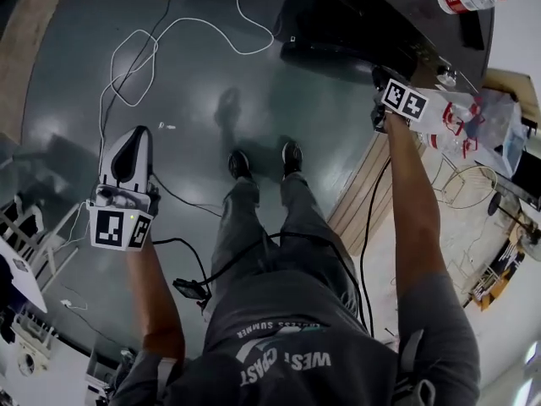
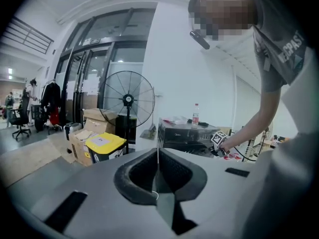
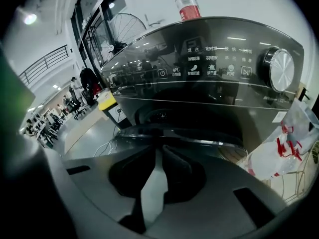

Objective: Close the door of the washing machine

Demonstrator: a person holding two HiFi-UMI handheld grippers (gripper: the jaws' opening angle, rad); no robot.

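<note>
door [image 3: 190,137] | found on washing machine [image 3: 214,83] front, rim laid crosswise just beyond right tongs [image 3: 158,149] | right tongs closed, nothing gripped | left tongs [image 2: 158,152] closed, empty, held well apart from machine

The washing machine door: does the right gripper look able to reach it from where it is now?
Probably yes. The right gripper points straight at the door, whose dark curved edge lies just beyond its closed tips, and nothing stands between them. Whether they already touch, I cannot tell.
</note>
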